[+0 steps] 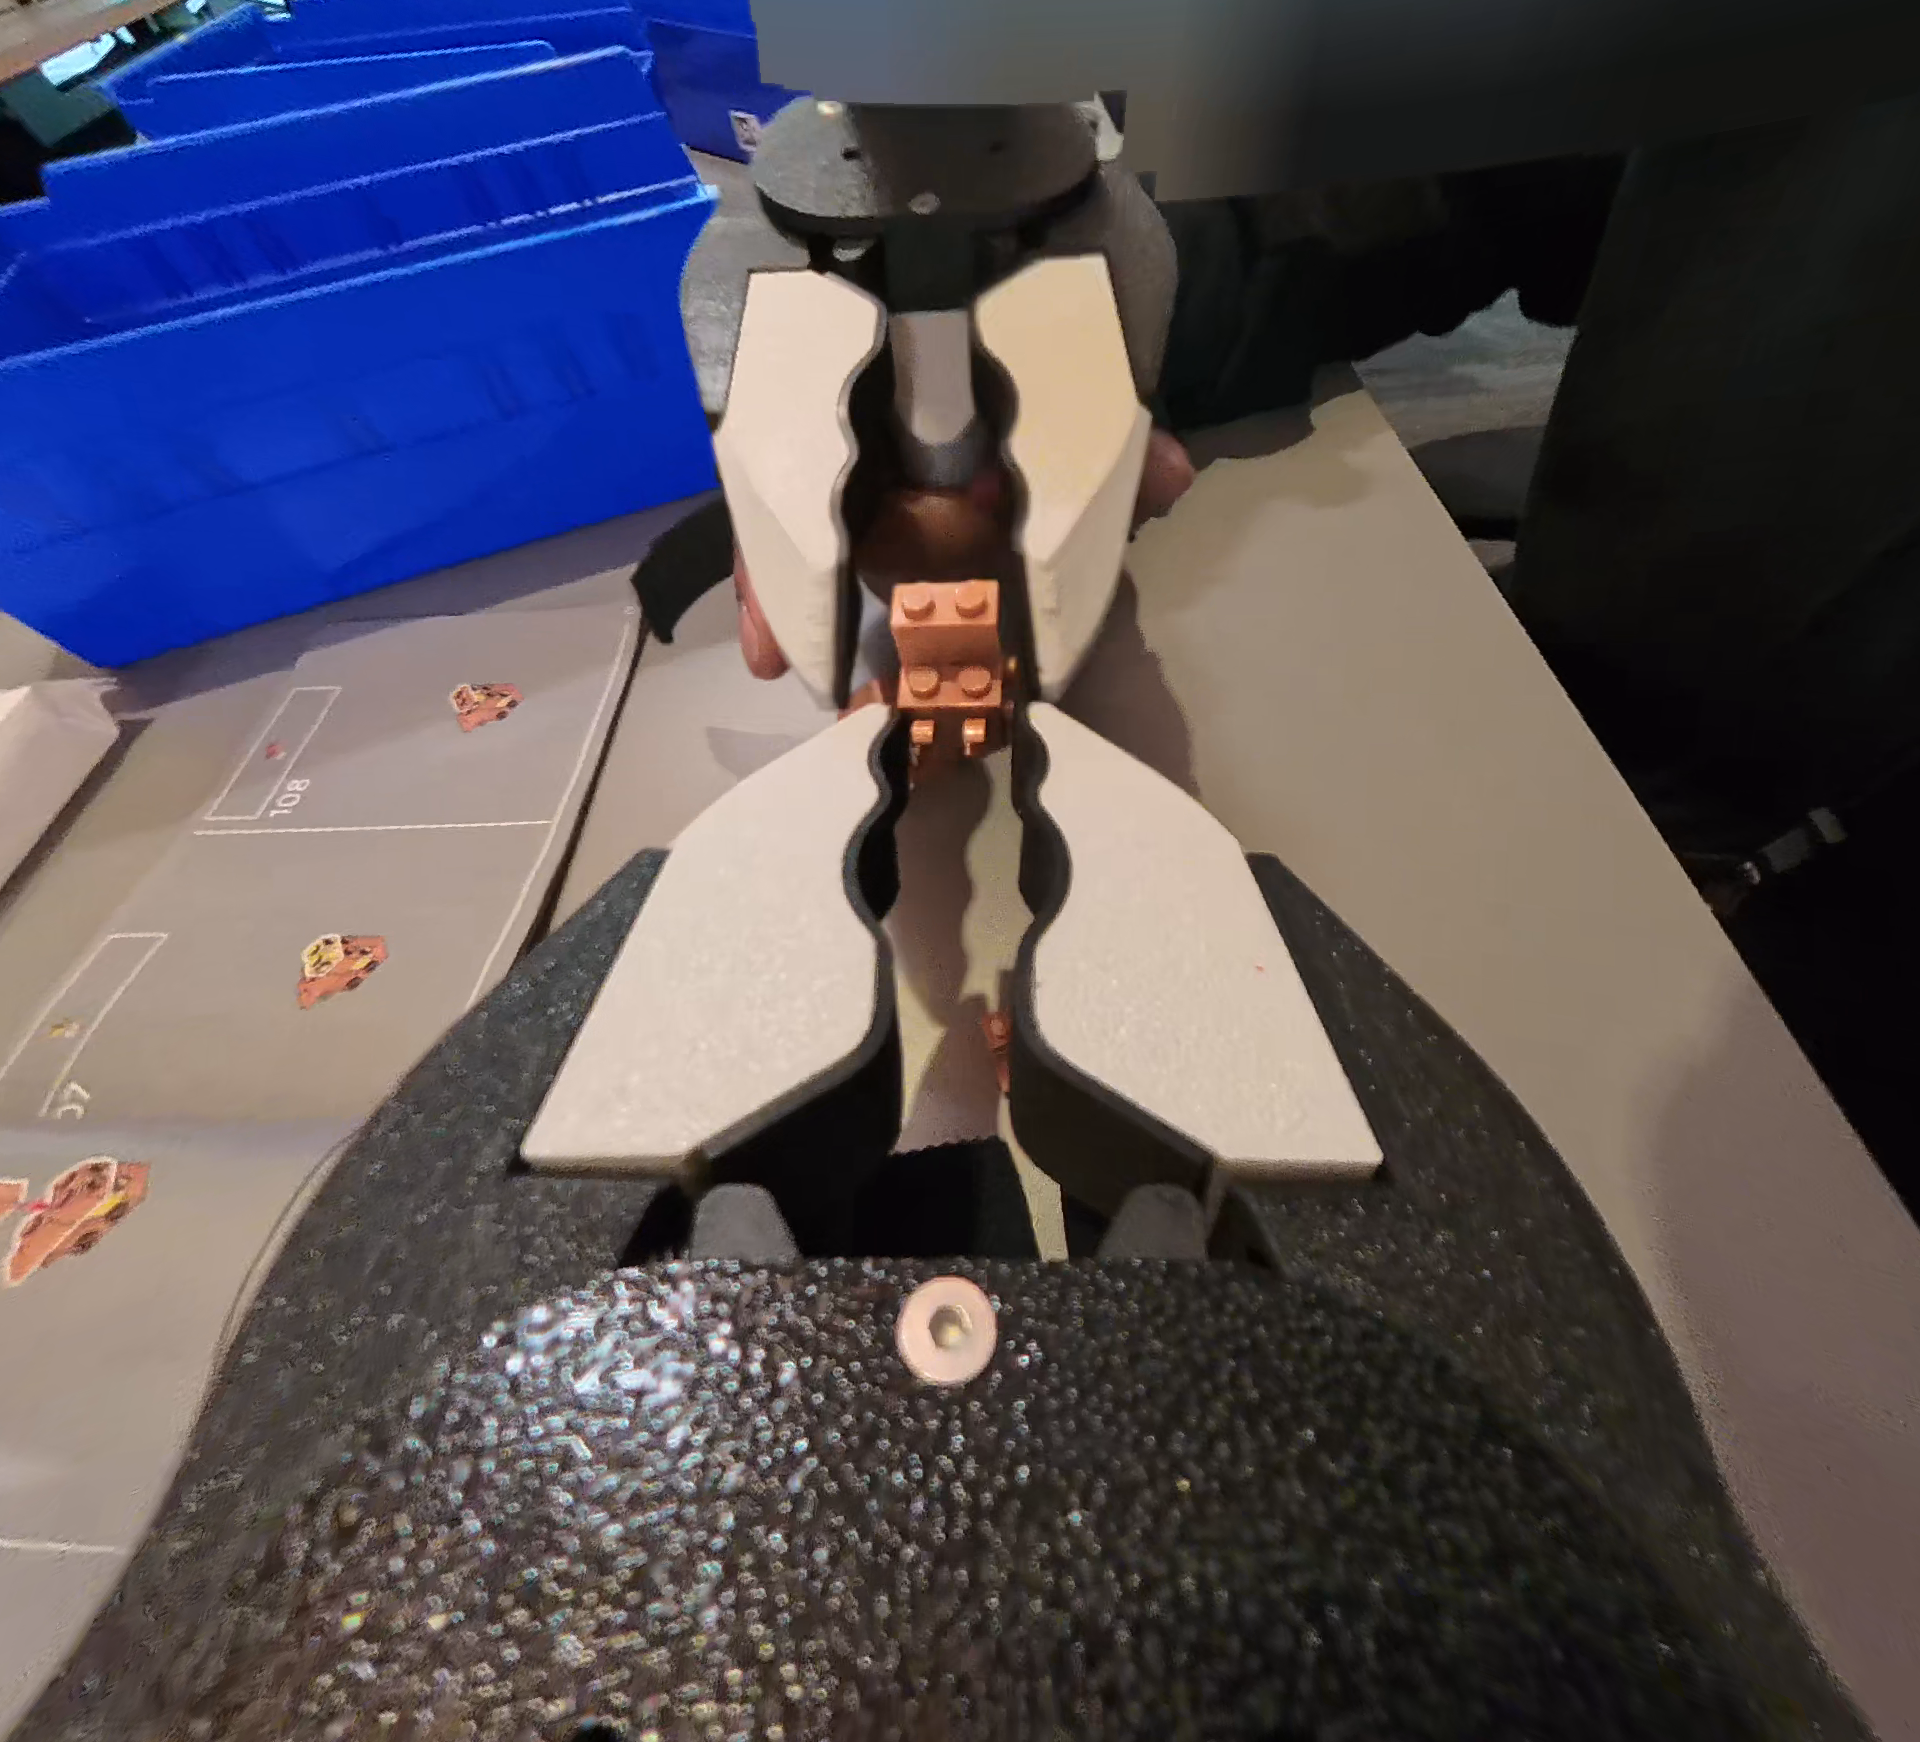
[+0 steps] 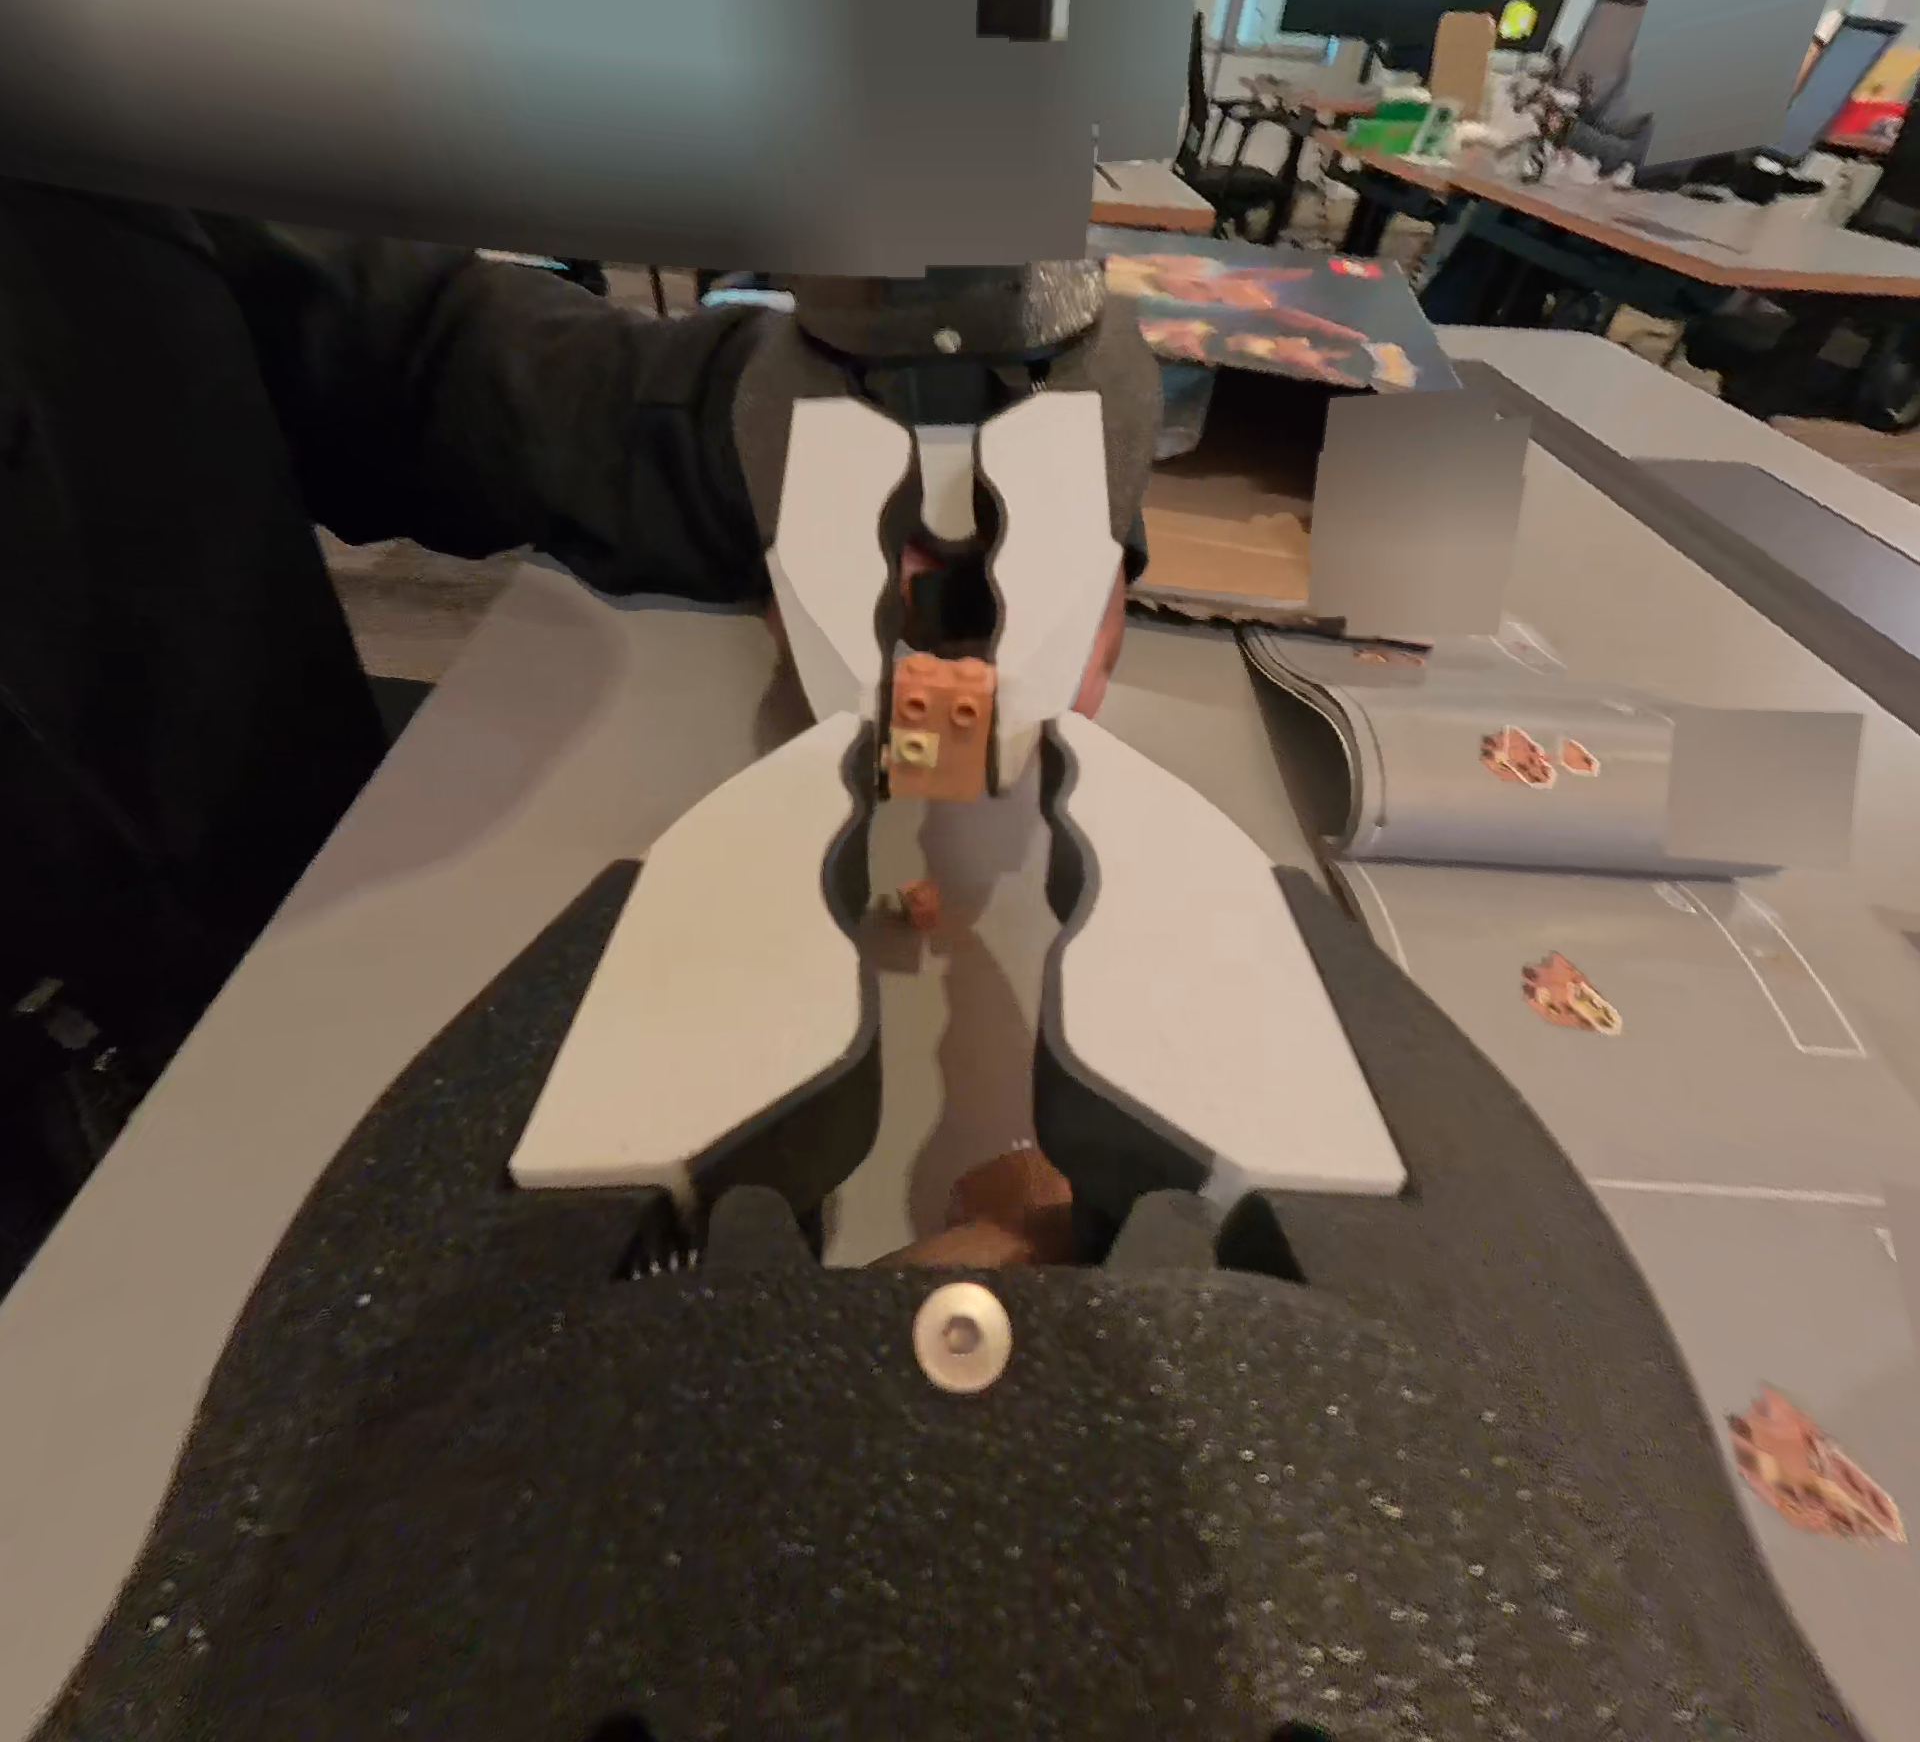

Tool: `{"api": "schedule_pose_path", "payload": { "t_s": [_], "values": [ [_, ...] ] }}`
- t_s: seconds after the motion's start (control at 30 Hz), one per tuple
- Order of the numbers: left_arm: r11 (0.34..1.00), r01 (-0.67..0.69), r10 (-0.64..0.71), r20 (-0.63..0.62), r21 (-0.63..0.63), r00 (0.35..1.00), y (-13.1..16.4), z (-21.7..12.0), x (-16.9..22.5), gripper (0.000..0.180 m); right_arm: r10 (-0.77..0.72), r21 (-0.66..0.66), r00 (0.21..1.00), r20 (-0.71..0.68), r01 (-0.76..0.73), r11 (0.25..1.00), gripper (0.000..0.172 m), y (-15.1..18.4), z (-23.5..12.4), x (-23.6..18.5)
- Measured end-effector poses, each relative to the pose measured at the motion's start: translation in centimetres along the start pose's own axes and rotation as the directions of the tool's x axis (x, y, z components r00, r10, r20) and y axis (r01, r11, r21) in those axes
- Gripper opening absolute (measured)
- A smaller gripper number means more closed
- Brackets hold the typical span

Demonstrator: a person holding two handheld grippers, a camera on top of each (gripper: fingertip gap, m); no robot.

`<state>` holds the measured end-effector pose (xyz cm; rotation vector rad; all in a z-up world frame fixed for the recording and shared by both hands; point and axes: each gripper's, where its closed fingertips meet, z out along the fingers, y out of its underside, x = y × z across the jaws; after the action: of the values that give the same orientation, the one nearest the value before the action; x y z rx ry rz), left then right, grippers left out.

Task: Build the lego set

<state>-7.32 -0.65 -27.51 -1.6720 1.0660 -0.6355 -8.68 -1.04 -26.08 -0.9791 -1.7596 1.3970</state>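
Observation:
The two grippers meet tip to tip above a grey table (image 1: 1351, 757). A small orange brick assembly (image 1: 945, 643) with studs on top and two clips below sits between them. My left gripper (image 1: 954, 726) is shut on it; in the right wrist view its pads (image 2: 1023, 736) press the assembly's (image 2: 940, 716) sides. A small tan stud piece (image 2: 912, 750) is on the assembly's face. My right gripper (image 2: 948, 742) is open, its fingers standing wider than the assembly without pressing it; it also shows in the left wrist view (image 1: 940, 690). A tiny brown piece (image 2: 916, 903) lies on the table below.
Blue bins (image 1: 343, 404) stand at the left. An open instruction booklet (image 1: 312, 861) lies beside them and shows in the right wrist view (image 2: 1507, 757). A cardboard box (image 2: 1247, 529) sits behind it. A person's dark sleeve (image 2: 468, 404) is close by. My left and right fingertips are right by each other.

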Motion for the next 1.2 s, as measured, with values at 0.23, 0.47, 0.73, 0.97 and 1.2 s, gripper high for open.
{"api": "schedule_pose_path", "payload": {
  "t_s": [0.23, 0.47, 0.73, 0.97, 1.2],
  "values": [
    [0.999, 0.031, -0.029, 0.052, -0.024, 0.998, 0.2, -0.4, -1.0, 0.018, 0.018, -0.037, 0.998, -0.061, -0.02, 0.999, 0.035, 0.4, 0.1, 0.6],
    [0.995, 0.001, 0.008, 0.09, -0.097, 0.996, 0.9, -0.1, -1.2, 0.018, 0.037, -0.039, 0.997, -0.074, -0.04, 0.998, 0.023, 0.4, 0.2, 0.7],
    [0.988, 0.0, 0.017, 0.113, -0.156, 0.993, 1.5, 0.0, -1.4, 0.018, 0.025, -0.063, 0.993, -0.113, -0.032, 0.997, 0.017, 1.0, 0.5, 1.1],
    [0.975, 0.051, -0.029, 0.104, -0.218, 0.994, 2.7, -1.3, -1.6, 0.022, 0.019, -0.052, 0.99, -0.14, -0.026, 0.998, 0.016, 0.8, 0.1, 1.7],
    [0.879, 0.097, -0.102, 0.015, -0.467, 0.995, 7.6, -1.3, 0.4, 0.031, 0.042, -0.068, 0.986, -0.16, -0.053, 0.996, 0.016, 1.1, -0.1, 1.6]
  ]
}}
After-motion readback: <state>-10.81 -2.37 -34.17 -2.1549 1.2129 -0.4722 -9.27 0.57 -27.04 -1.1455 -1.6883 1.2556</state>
